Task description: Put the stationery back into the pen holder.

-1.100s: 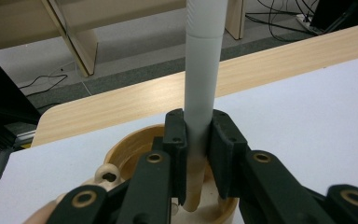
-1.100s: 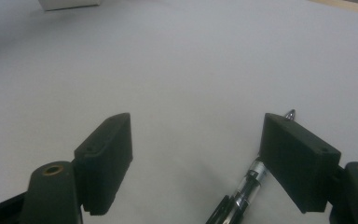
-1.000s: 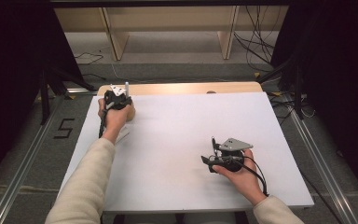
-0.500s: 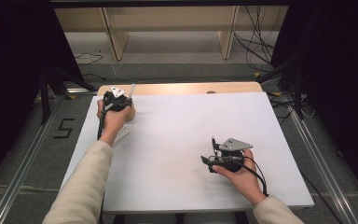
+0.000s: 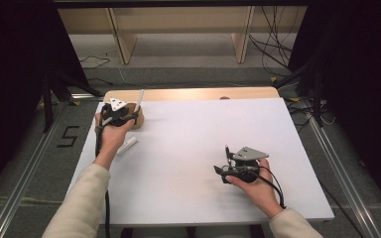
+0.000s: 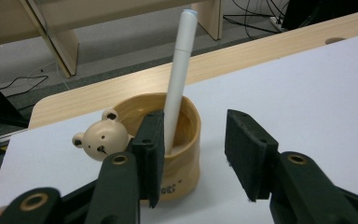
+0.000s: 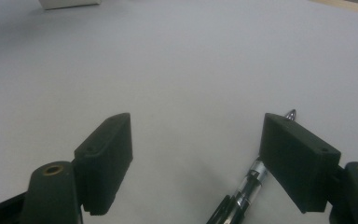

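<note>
A tan wooden cup (image 6: 182,140) with a small bear head (image 6: 101,139) on its rim stands at the table's far left (image 5: 137,120). A white pen (image 6: 179,70) leans upright inside it (image 5: 139,99). My left gripper (image 6: 198,154) sits just in front of the cup (image 5: 128,115). Its jaws have just been opening and stand apart, with the cup's near wall partly between them and no pad pressing on it or the pen. My right gripper (image 7: 205,158) rests open near the front right (image 5: 222,161). A black and silver pen (image 7: 242,191) lies on the table beside its right jaw.
A short white stick-like object (image 5: 126,146) lies on the white table sheet (image 5: 188,129) near the left forearm. The wooden table edge (image 5: 193,94) runs along the back. Beyond it are the floor, shelf legs and cables.
The left gripper has drawn back from the cup towards the person and its jaws have parted. The white pen stays standing in the cup. The right hand has not moved.
</note>
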`<action>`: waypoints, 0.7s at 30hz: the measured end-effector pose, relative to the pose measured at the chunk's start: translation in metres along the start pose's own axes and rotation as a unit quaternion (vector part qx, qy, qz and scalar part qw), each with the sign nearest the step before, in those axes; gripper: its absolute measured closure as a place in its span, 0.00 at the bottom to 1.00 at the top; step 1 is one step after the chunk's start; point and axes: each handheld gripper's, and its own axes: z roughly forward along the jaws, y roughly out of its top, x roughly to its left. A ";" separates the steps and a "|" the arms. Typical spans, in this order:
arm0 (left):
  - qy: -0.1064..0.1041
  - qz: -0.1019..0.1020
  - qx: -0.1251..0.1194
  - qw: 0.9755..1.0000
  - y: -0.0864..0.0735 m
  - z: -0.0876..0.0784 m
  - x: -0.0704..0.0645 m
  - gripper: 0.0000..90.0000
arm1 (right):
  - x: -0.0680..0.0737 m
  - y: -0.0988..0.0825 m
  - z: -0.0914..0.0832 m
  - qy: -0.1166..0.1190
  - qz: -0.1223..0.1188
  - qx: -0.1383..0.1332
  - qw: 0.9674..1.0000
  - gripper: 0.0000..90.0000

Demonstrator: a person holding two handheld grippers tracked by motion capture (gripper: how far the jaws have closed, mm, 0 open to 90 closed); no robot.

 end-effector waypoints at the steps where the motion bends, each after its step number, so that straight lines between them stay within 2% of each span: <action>1: -0.007 0.002 0.006 1.000 -0.001 -0.002 0.000 0.62 | 0.000 0.000 0.000 0.000 0.000 0.000 1.000 0.29; 4: -0.029 0.006 0.018 0.999 -0.004 -0.008 0.001 0.57 | 0.000 0.000 0.000 -0.001 -0.001 -0.001 1.000 0.29; 11: -0.041 0.021 0.053 0.998 -0.022 -0.018 0.006 0.50 | 0.000 0.000 0.000 -0.001 -0.001 -0.001 1.000 0.29; 15: -0.046 0.030 0.063 0.996 -0.037 -0.020 0.010 0.51 | 0.001 0.001 0.000 0.000 -0.001 0.000 1.000 0.29; 18: -0.057 0.040 0.080 0.994 -0.046 -0.021 0.014 0.51 | 0.001 0.001 -0.001 0.000 -0.002 0.001 1.000 0.29; 21: -0.064 0.041 0.092 0.993 -0.055 -0.021 0.017 0.53 | 0.001 0.001 0.000 -0.001 -0.001 0.000 1.000 0.29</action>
